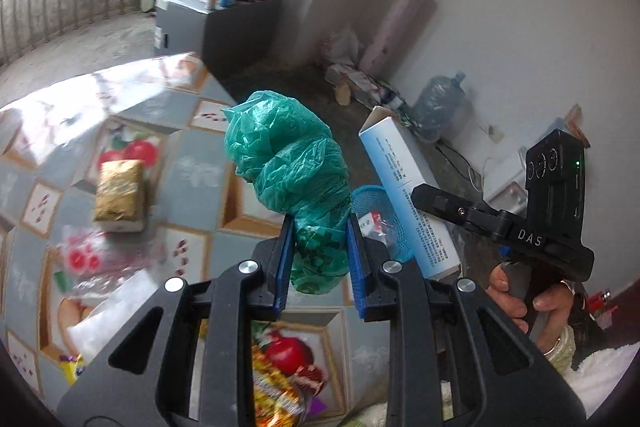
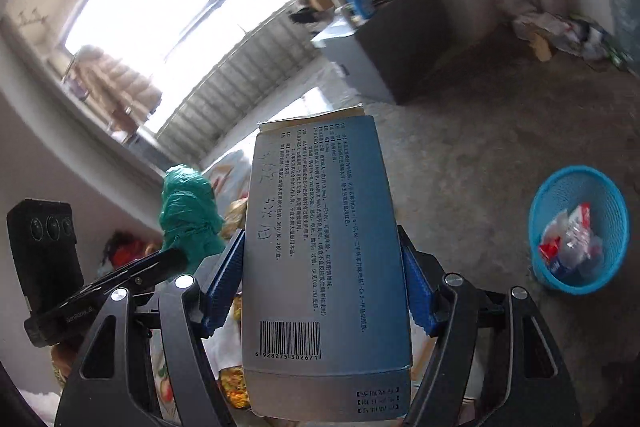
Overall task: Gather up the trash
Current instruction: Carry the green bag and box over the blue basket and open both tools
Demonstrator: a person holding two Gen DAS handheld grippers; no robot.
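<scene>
My left gripper (image 1: 319, 259) is shut on a crumpled green plastic bag (image 1: 288, 163) and holds it up above the table edge. The bag also shows in the right wrist view (image 2: 188, 219). My right gripper (image 2: 324, 287) is shut on a blue-and-white carton box (image 2: 320, 251), held upright; the box also shows in the left wrist view (image 1: 408, 195). A blue mesh trash basket (image 2: 576, 227) stands on the floor to the right, with wrappers inside. In the left wrist view the basket (image 1: 376, 203) sits partly hidden behind the bag and box.
The table with a fruit-patterned cloth (image 1: 200, 171) carries a gold packet (image 1: 120, 191), clear plastic wrappers (image 1: 92, 267) and a colourful snack bag (image 1: 276, 379). A grey cabinet (image 1: 208, 23), a water jug (image 1: 440, 103) and floor clutter stand by the wall.
</scene>
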